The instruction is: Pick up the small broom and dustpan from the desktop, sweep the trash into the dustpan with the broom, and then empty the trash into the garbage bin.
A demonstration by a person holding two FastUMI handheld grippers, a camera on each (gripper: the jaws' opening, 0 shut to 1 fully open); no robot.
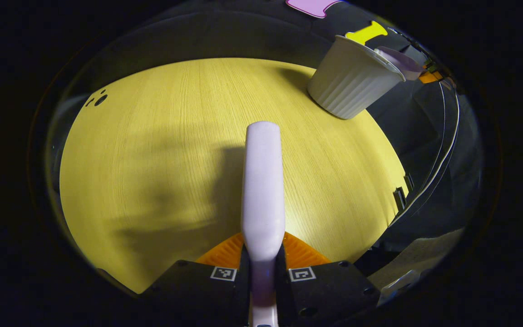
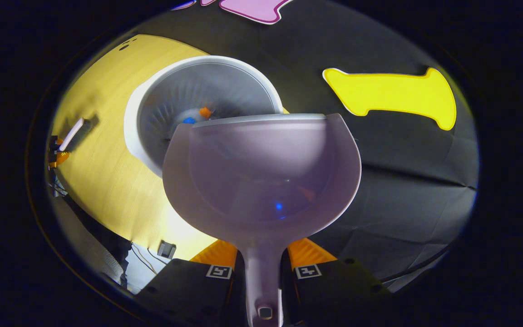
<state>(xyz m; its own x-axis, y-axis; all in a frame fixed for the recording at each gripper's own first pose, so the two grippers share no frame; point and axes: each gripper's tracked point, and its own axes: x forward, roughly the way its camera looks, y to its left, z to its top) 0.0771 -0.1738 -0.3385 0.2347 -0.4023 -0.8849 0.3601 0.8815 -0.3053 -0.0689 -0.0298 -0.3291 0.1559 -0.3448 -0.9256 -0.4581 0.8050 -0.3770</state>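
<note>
Left gripper view: the left claw is clamped on the pale broom, whose long axis runs straight ahead over the yellow table; the ribbed white garbage bin stands ahead and to the right, well apart, with the dustpan tilted at its rim. Right gripper view: the right claw is clamped on the handle of the dustpan, whose front lip reaches over the near rim of the garbage bin. Small blue and orange trash lies in the bin. The left claw with the broom shows far left. Emptying appears nearly complete; the right claw is the nearer one to the bin.
</note>
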